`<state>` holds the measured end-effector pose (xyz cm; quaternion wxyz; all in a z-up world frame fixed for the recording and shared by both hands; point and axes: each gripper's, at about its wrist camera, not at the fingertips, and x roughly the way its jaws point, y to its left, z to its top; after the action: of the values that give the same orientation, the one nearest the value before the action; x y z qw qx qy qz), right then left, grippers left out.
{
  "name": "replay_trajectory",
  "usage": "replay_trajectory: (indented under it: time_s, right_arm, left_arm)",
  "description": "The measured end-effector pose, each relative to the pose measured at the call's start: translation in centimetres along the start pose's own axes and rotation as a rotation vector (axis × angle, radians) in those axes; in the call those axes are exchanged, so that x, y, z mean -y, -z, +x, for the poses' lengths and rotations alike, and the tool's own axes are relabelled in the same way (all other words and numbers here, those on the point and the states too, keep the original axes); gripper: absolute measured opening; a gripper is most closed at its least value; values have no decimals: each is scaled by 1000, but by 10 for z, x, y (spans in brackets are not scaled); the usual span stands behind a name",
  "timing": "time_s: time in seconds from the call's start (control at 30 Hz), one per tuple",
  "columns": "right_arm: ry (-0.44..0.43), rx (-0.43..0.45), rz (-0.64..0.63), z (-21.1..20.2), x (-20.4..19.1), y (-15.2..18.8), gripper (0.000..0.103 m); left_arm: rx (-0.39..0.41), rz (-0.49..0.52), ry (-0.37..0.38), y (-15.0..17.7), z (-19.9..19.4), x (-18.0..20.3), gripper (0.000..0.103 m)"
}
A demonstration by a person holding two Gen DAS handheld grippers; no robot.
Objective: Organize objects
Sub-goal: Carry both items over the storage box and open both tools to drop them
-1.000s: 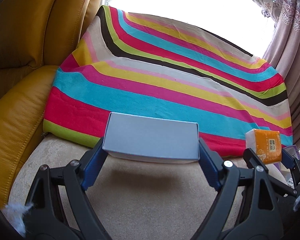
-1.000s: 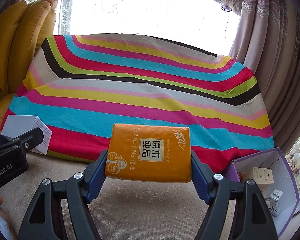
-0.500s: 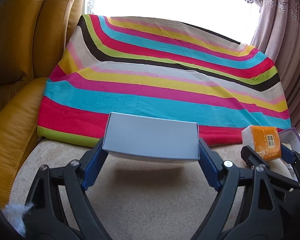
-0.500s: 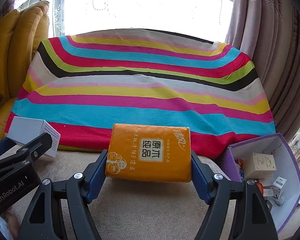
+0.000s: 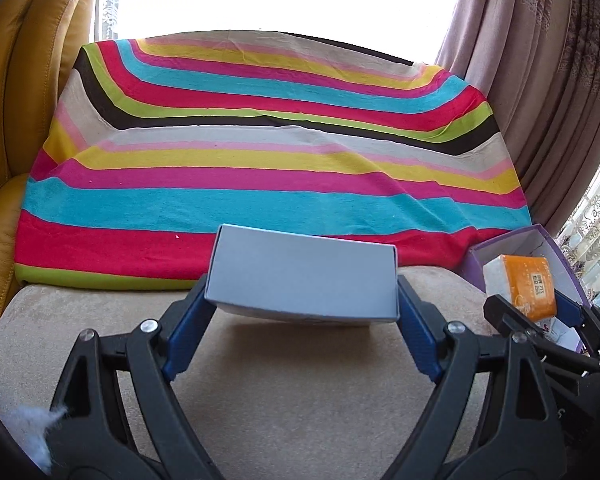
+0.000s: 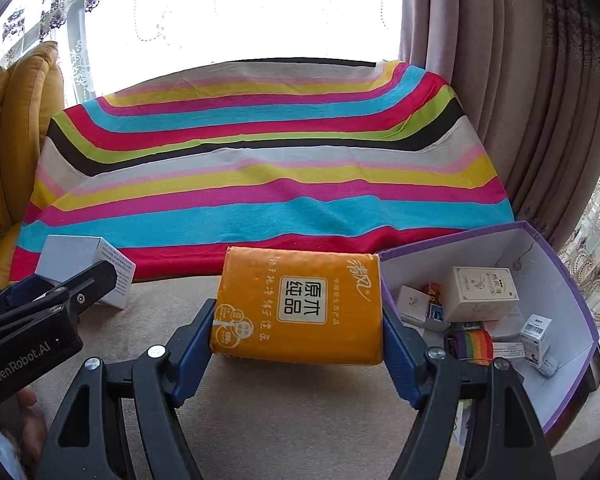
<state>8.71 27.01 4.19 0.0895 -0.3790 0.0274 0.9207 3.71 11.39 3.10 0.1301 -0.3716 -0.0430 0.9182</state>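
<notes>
The left gripper holds a white box up off the beige seat. Its two blue pads press on the short ends of the box, one on each side, so the fingers stand quite wide apart but tight on it. Gripping the ends keeps the long box level and stops it from tipping.

The right gripper holds an orange tissue pack the same way. Its blue pads squeeze the left and right sides of the soft pack, and the pack hangs above the seat too.

To the right of the tissue pack, very near it, sits a purple box with its top open. Small boxes and a rainbow strap already lie inside. I think both held things are meant to go in there, since that is where the other bits are kept. The tissue pack is closer to it, so it looks likely to go in first. The white box is further left.

A striped blanket lies at the far side of the seat.
</notes>
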Motion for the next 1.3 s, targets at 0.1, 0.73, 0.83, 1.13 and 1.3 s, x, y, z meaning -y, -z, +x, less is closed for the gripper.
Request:
replay_trajectory:
  time_s: [0.1, 0.73, 0.83, 1.13, 1.3]
  right_arm:
    - [53, -20, 51, -5, 35, 9, 76]
    - [299, -36, 218, -14, 174, 35, 76]
    - [296, -45, 236, -12, 182, 36, 76]
    - [311, -74, 267, -12, 202, 37, 84]
    - [295, -114, 272, -4, 203, 40, 85]
  left_arm:
    - [-9, 35, 47, -2, 3, 21, 88]
    - [-105, 296, 284, 3, 26, 165, 88]
    - [-127, 322, 306, 3, 31, 179, 88]
    - [-212, 362, 391, 7, 49, 217, 89]
    - [-255, 349, 429, 10, 53, 215, 95]
